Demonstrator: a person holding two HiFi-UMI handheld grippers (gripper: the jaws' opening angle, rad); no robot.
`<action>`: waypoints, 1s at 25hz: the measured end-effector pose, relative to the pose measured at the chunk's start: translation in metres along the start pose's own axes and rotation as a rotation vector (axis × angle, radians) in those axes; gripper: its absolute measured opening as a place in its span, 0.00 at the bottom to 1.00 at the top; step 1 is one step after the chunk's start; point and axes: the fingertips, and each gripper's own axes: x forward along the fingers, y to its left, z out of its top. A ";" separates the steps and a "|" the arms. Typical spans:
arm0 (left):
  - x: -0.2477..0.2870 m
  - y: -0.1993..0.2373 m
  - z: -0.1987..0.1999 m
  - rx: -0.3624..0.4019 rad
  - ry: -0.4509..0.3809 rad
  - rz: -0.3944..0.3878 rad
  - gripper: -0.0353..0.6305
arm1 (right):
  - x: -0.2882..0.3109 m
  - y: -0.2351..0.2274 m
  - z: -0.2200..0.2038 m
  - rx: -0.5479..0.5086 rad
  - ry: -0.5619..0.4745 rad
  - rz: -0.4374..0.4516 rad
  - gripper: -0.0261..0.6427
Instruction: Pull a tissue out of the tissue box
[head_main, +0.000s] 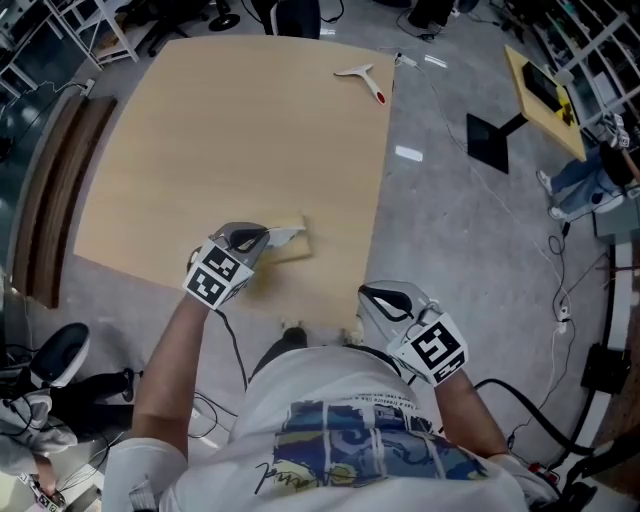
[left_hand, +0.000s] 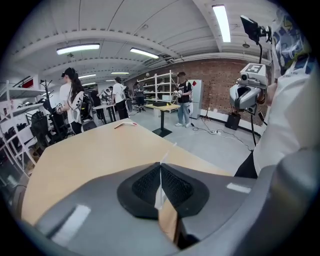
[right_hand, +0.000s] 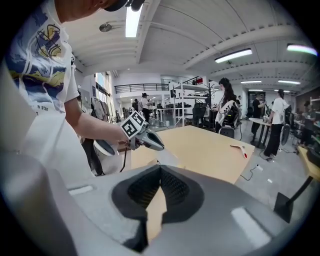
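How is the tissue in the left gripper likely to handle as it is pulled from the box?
Probably floppy: the tissue is a thin white sheet trailing from the left gripper. Likely tear-prone, since only a thin edge sits between the shut jaws. The tissue box looks small and light, so it might lift or slide along.

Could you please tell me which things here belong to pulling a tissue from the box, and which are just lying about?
In the job:
- tissue box on the table
- tissue, pinched in the shut jaws of the left gripper

Just lying about:
- white tool with a red tip near the table's far edge
- right gripper, jaws shut on nothing
- cables on the floor
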 end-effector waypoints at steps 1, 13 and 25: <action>-0.001 -0.002 0.001 -0.007 -0.002 0.009 0.06 | -0.001 -0.001 -0.001 -0.001 -0.004 0.007 0.04; -0.026 -0.010 0.022 -0.011 0.000 0.149 0.06 | -0.015 -0.018 -0.001 -0.040 -0.041 0.082 0.04; -0.063 -0.040 0.057 -0.044 -0.071 0.282 0.06 | -0.034 -0.029 -0.003 -0.099 -0.074 0.148 0.04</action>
